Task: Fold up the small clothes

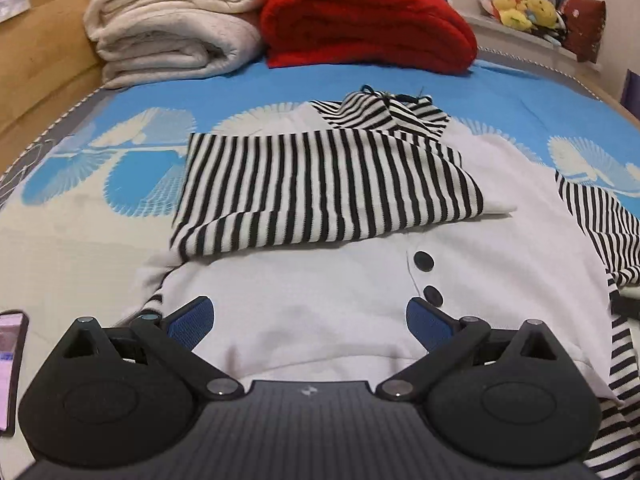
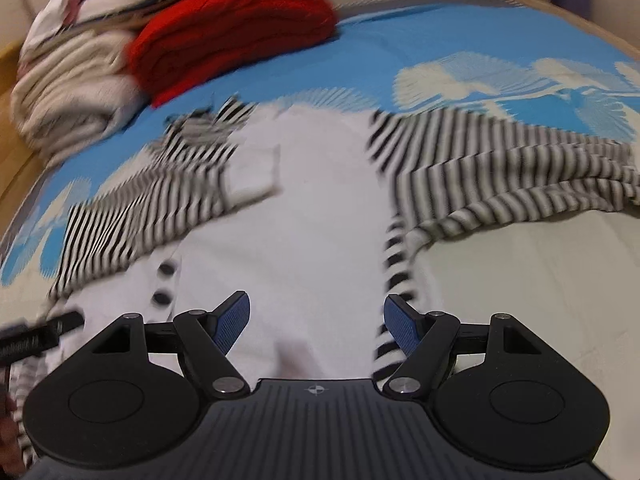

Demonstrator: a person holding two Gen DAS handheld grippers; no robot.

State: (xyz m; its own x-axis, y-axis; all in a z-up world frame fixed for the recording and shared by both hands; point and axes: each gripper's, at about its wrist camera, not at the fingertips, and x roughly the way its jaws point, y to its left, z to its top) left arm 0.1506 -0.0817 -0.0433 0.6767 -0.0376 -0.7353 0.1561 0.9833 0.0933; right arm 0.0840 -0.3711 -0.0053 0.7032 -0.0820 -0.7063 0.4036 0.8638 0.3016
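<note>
With both the left gripper (image 1: pixel 310 320) and right gripper (image 2: pixel 317 322) spread wide and empty, we reckon this soft, floppy white knit top with black-and-white striped sleeves (image 1: pixel 304 312) wants pinching at the striped hem edge (image 2: pixel 394 280).

Motion blur smears the right wrist view; the phone (image 1: pixel 12 368) is cut by the left edge.

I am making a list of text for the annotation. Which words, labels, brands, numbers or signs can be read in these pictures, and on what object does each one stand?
No word or number can be read.
Phone screen: content too small and cut off.
Left gripper body: small round emblem only, no letters.
Right gripper body: the same emblem, no letters.
</note>
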